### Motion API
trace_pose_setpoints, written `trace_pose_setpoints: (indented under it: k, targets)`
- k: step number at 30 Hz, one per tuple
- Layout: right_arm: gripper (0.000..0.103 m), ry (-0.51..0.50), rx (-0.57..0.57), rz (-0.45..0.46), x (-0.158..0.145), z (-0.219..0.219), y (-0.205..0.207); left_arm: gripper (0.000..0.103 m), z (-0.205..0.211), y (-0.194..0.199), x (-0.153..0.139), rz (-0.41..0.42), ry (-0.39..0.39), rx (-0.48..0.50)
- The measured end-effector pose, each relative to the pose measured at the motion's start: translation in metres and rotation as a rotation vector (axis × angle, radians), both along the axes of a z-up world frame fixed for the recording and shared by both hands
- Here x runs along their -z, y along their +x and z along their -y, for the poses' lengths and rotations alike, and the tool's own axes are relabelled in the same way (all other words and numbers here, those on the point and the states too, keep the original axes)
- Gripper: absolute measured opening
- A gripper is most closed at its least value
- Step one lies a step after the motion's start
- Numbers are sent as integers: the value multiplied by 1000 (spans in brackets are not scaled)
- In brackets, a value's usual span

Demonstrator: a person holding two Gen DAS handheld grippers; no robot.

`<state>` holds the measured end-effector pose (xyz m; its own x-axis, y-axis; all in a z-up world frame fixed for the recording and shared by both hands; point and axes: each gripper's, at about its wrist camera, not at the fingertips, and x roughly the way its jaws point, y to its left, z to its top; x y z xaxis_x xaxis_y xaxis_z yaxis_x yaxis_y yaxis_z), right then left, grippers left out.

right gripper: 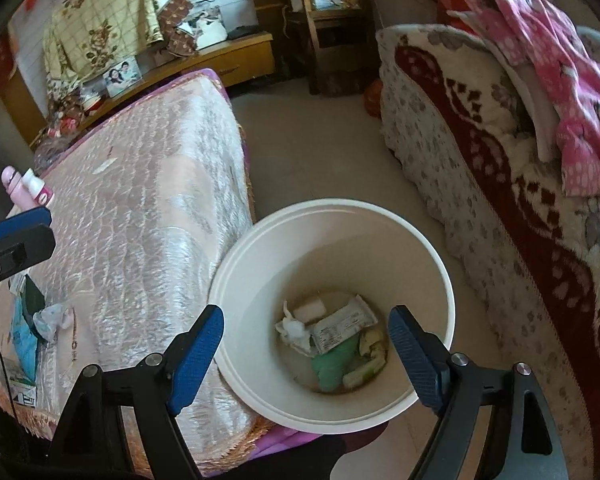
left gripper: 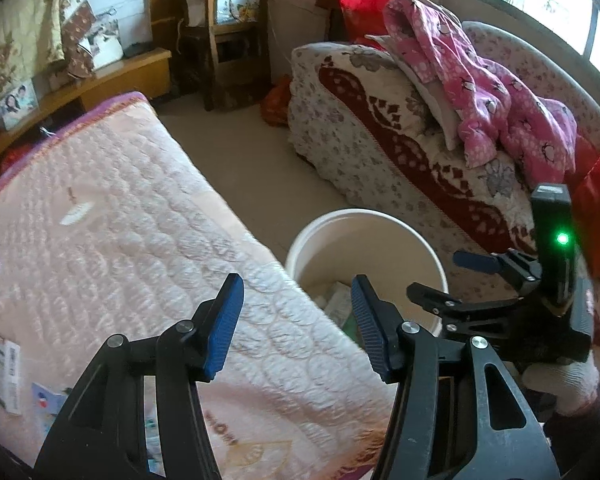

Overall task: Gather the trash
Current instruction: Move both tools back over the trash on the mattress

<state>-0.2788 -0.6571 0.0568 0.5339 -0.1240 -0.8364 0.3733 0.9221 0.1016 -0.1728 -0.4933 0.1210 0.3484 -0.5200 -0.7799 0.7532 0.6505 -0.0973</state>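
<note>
A white round bin (right gripper: 440, 264) stands on the floor between the bed and the sofa; it also shows in the left wrist view (left gripper: 300, 240). Inside it lie crumpled tissue (right gripper: 294, 326), a printed wrapper (right gripper: 340, 326) and a green piece (right gripper: 332, 364). My right gripper (right gripper: 306, 346) is open and empty, hovering over the bin's near rim. My left gripper (left gripper: 296, 320) is open and empty above the bed's edge, next to the bin. Paper scraps (left gripper: 10, 376) lie on the bed at the left, and more wrappers (right gripper: 24, 332) show in the right wrist view.
The bed with a pink quilted cover (left gripper: 120, 220) fills the left. A sofa with a floral blanket (left gripper: 380, 132) and pink clothes (left gripper: 480, 88) lies right. Two pink bottles (right gripper: 28, 190) stand on the bed's far left. A wooden chair (left gripper: 236, 28) stands at the back.
</note>
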Motion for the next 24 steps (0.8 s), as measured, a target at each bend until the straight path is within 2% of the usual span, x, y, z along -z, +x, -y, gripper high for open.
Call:
trace_pose_setpoints:
  k: [12, 24]
  targets:
    - [82, -41, -107, 51, -29, -63, 15, 54, -57, 3, -22, 85, -17, -80]
    - [82, -36, -260, 79, -44, -142, 43, 54, -141, 31, -26, 51, -45, -193]
